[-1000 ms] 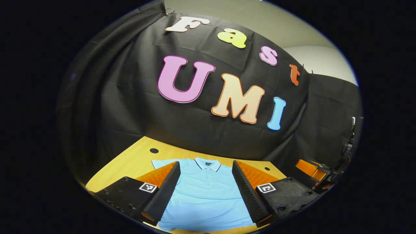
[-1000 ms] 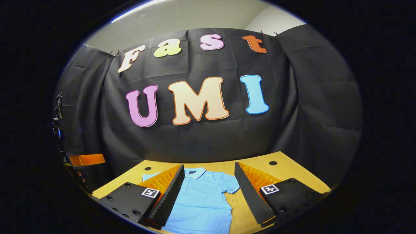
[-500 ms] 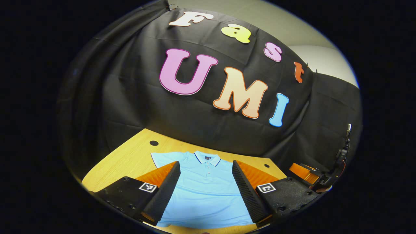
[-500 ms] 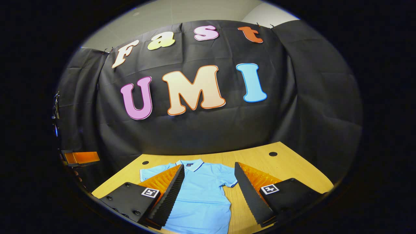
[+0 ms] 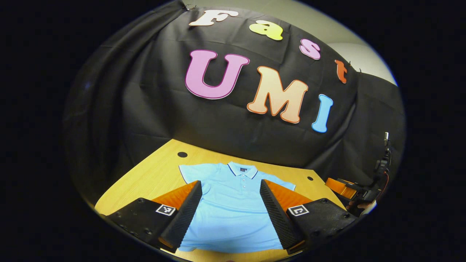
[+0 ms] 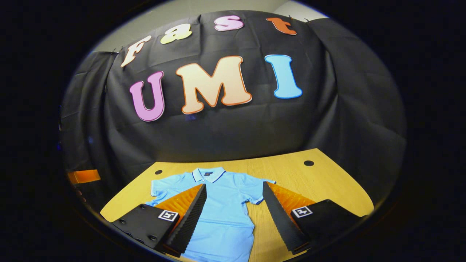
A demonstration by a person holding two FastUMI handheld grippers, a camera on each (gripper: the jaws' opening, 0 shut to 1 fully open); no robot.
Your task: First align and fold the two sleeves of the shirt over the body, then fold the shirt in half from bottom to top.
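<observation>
A: where's the shirt point(image 5: 233, 203)?

B: flat on the table point(image 5: 153, 174), sleeves out, collar at 12. Left gripper point(image 5: 230, 187) and right gripper point(image 6: 234, 189) both hang above it, jaws spread, nothing pinched.

A: anything blocking?

B: fingers cover its sides. Table holes near the far edge, 11 and 1.

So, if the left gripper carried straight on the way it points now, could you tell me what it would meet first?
Most likely the light blue polo shirt, lying flat on the wooden table: the open left gripper frames its chest, though the depth is hard to judge.
</observation>
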